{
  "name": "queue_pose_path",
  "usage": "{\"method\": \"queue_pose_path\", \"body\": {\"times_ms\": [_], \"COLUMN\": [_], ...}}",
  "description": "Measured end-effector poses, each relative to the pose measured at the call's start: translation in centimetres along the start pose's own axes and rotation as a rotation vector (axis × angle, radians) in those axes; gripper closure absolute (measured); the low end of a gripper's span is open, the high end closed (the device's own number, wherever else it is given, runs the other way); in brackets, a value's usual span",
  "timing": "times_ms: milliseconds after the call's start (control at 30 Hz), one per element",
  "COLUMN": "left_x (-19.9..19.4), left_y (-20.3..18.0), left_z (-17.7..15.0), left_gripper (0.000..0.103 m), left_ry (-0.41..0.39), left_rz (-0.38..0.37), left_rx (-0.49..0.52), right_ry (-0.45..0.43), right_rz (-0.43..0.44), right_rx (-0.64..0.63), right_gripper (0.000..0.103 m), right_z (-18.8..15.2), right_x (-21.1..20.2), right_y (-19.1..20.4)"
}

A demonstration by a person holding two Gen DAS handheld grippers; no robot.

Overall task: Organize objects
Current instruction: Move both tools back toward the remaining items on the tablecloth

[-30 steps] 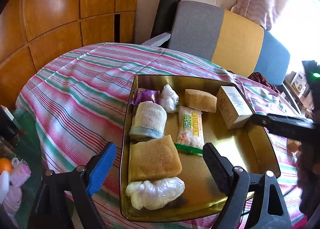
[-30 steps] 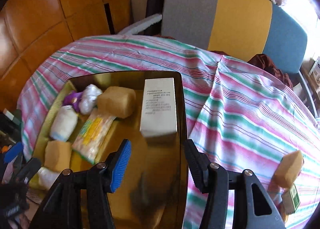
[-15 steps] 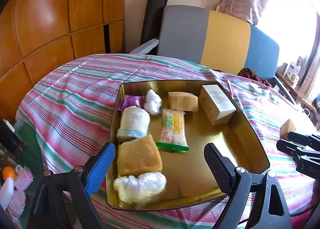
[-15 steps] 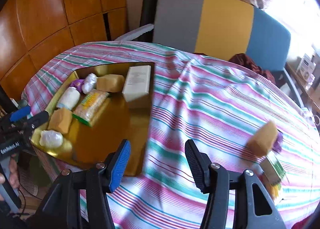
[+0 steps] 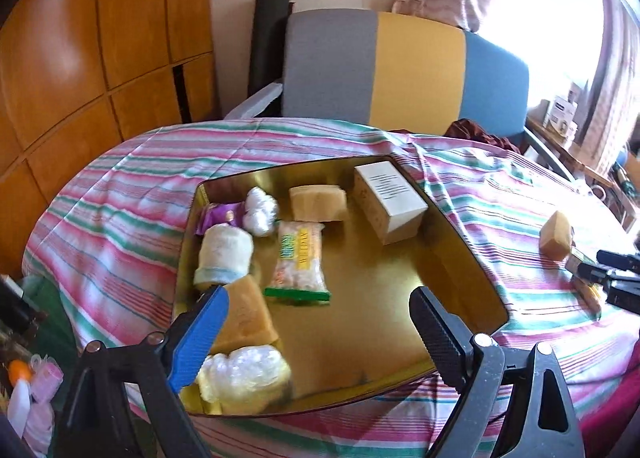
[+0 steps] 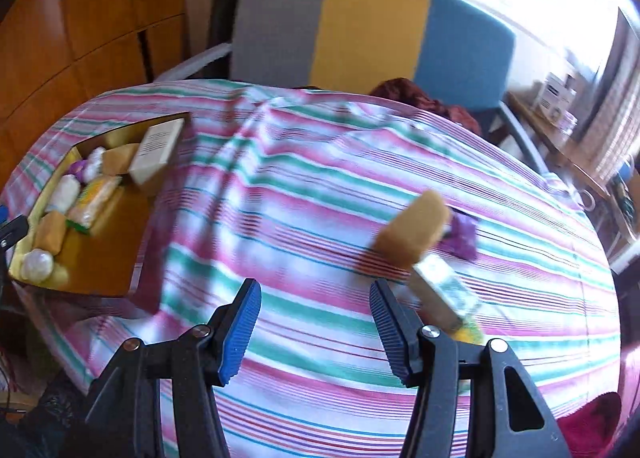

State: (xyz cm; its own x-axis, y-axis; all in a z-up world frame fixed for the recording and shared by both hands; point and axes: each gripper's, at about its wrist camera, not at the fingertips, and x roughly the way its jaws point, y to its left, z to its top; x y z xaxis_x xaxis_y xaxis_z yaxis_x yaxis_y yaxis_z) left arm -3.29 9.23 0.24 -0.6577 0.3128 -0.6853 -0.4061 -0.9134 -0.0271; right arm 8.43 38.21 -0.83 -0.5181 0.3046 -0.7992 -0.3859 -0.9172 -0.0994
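**Both grippers wide open and empty over the striped table**

The right gripper hangs with its jaws spread wide, nothing between them, above the striped tablecloth. Just ahead and to its right lies a tan sponge block, touching a small blurred box nearer the right finger; a purple wrapper shows just behind the block. Far to its left sits the gold tray.

The left gripper is likewise fully open and empty, poised over the near part of the gold tray. By its left finger lie a tan sponge and a clear plastic bundle. Ahead are a snack packet, a rolled white cloth, another tan block and a white carton.
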Motion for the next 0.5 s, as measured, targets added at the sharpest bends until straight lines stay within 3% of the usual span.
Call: {"method": "queue_pose_path", "body": {"times_ms": [167, 300, 333, 400, 500], "left_x": [0.2, 0.4, 0.5, 0.5, 0.8], "left_y": [-2.3, -4.8, -5.5, -7.0, -9.4], "left_z": [0.6, 1.0, 1.2, 1.4, 2.0], "left_gripper": [0.009, 0.009, 0.009, 0.009, 0.009], "left_ry": [0.002, 0.001, 0.001, 0.003, 0.000], "left_rz": [-0.038, -0.075, -0.086, -0.102, -0.137], "left_rx": [0.046, 0.100, 0.115, 0.143, 0.179], "right_ry": [-0.030, -0.050, -0.042, -0.004, -0.006], "right_rz": [-0.131, -0.260, -0.273, -0.220, -0.202], "right_rx": [0.144, 0.348, 0.418, 0.589, 0.713], "right_gripper": [0.046, 0.046, 0.046, 0.046, 0.046], "right_z": [-0.4, -2.1, -2.9, -4.3, -5.5], "right_x": [-0.4, -0.1, 0.2, 0.9, 0.7], "right_y": [-7.3, -13.8, -15.2, -18.1, -20.3]}}
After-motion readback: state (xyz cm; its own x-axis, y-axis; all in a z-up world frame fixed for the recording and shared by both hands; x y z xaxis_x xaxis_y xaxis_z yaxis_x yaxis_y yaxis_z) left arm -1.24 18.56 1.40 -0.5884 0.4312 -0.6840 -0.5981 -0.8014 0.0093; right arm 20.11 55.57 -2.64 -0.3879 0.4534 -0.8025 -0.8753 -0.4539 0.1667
